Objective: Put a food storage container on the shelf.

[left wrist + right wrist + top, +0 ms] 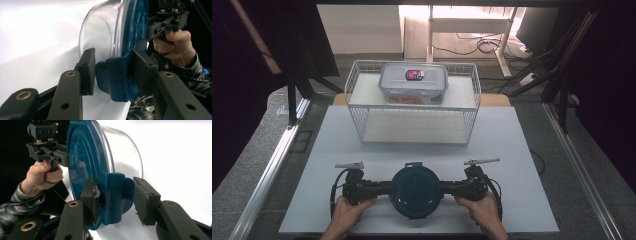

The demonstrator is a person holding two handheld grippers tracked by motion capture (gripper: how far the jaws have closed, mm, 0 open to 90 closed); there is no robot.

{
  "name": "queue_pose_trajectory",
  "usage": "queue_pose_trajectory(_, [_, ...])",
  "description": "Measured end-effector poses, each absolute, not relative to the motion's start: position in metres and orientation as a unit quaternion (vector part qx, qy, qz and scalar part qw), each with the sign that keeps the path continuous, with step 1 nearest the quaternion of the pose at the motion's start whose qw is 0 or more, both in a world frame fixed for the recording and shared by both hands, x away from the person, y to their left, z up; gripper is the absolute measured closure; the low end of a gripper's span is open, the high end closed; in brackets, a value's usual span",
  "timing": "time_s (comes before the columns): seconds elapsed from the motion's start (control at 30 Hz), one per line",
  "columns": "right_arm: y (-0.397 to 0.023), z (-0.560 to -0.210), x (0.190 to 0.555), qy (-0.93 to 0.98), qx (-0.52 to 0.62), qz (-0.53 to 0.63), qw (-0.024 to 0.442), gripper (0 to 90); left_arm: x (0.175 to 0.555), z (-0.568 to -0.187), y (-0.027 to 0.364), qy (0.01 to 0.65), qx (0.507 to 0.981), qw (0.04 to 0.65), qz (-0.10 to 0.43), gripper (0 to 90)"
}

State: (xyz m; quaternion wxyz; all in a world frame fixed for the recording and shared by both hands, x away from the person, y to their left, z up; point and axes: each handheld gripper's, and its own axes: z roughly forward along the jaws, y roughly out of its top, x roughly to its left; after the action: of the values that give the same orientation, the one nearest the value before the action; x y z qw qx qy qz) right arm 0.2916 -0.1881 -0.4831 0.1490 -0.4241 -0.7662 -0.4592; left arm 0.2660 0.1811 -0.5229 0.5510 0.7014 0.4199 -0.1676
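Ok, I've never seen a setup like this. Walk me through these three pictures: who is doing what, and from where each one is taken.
There is no robot here. A person holds a hand-held tool with two black jaws in each hand: the left gripper and the right gripper. The high view looks down on the table from above the person. The other two pictures come from cameras riding on each gripper, looking along its jaws.

On the white board stands a round glass container with a blue lid. Farther back is a wire basket with a lidded rectangular box on top.

Each gripper has its jaws either side of a blue clip on the lid: the left clip and the right clip. Whether the pads already press, I cannot tell.
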Motion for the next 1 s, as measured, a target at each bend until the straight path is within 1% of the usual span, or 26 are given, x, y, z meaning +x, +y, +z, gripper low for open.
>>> queue_pose_trajectory(0.07, [-0.189,-0.478,0.292,-0.766,-0.422,-0.463,0.141,56.4,0.269,-0.519,0.181,0.418,0.697,0.558,-0.168,57.0])
queue_pose_trajectory(0.17, [-0.190,-0.470,0.293,-0.766,-0.414,-0.474,0.134,56.4,0.273,-0.504,0.181,0.408,0.703,0.563,-0.149,56.9])
queue_pose_trajectory(0.4, [-0.189,-0.452,0.301,-0.769,-0.401,-0.485,0.113,56.4,0.285,-0.484,0.181,0.398,0.712,0.562,-0.135,56.7])
queue_pose_trajectory(0.67, [-0.188,-0.425,0.317,-0.765,-0.388,-0.505,0.098,56.2,0.302,-0.447,0.183,0.387,0.720,0.566,-0.106,56.6])
queue_pose_trajectory(1.0, [-0.181,-0.385,0.337,-0.761,-0.373,-0.526,0.075,56.3,0.322,-0.404,0.191,0.379,0.715,0.582,-0.082,56.6])
